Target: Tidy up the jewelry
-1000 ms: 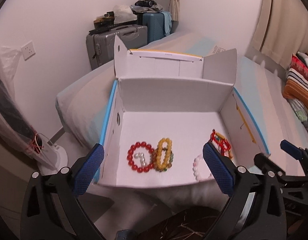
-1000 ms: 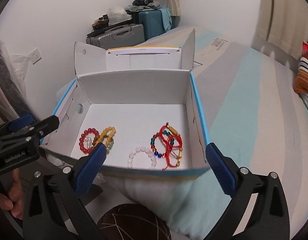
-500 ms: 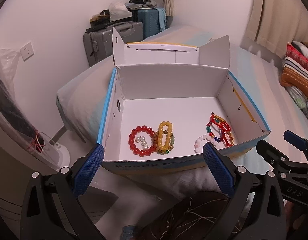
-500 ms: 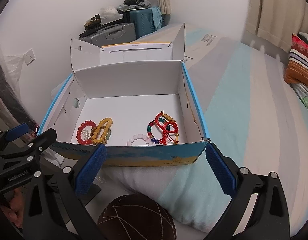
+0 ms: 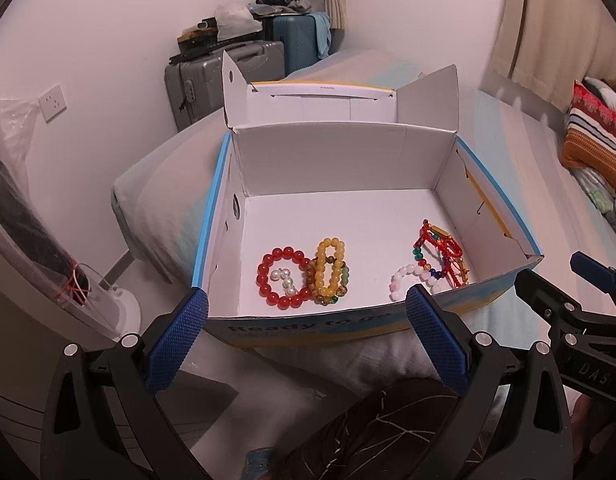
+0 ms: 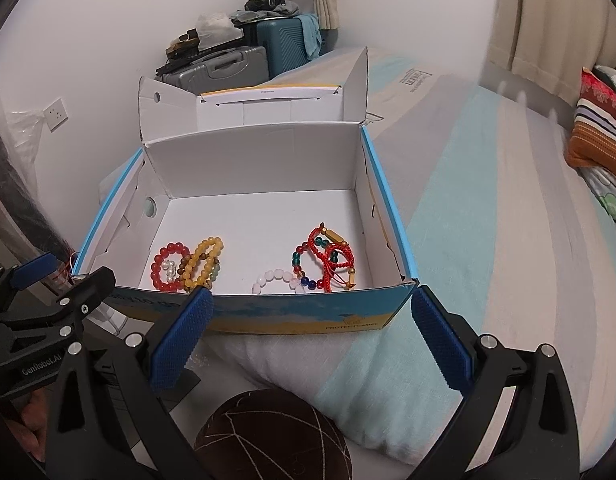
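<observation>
Both grippers, left (image 5: 306,336) and right (image 6: 310,336), have drawn back with fingers released and empty, leaving the beaded bracelets (image 5: 304,276) inside the white-lined open cardboard box (image 5: 340,152) at the bed's corner.

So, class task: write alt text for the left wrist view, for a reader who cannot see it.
An open white cardboard box on a bed holds a red bead bracelet, a yellow bead bracelet and a tangle of red cord bracelets, framed by the open, empty left gripper.
</observation>
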Demonstrator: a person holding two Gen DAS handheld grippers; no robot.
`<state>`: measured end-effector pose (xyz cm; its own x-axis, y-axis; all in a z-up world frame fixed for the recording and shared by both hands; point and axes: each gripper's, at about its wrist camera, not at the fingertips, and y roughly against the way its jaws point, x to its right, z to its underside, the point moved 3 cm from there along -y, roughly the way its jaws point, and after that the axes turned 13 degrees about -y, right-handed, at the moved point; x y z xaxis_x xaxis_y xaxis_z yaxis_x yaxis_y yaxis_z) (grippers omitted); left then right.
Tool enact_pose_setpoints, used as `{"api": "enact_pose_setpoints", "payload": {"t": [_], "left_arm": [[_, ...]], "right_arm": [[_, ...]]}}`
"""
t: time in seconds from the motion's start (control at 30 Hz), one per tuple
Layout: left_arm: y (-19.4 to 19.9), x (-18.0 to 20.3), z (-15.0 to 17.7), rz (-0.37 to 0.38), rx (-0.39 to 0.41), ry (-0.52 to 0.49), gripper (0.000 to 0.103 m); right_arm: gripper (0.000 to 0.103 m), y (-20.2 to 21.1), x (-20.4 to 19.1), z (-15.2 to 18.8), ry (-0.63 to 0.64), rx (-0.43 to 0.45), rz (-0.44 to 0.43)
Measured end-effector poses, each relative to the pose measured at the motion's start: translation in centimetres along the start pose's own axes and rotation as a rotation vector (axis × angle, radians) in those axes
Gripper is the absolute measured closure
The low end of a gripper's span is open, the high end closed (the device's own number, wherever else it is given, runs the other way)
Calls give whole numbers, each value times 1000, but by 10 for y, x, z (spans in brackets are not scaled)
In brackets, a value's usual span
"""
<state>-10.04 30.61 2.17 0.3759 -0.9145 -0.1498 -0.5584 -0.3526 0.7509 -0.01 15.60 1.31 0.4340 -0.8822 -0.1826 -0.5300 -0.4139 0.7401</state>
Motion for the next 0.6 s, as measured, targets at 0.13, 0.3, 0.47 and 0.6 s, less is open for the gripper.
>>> {"api": "enact_pose_setpoints", "payload": {"t": [0.13,0.3,0.47,0.6], "left_arm": [[0,0,0,-2,-2,-1,6],[-1,1,0,8,-2,1,6],[-2,4,1,22,-5,-8,6],[0,8,0,19,4,-19,6]], "right_arm": [[8,0,0,-1,2,-1,0],[8,-1,-1,0,5,1,2],[8,-2,-1,0,6,-2,3],[8,-2,0,0,7,0,4]]}}
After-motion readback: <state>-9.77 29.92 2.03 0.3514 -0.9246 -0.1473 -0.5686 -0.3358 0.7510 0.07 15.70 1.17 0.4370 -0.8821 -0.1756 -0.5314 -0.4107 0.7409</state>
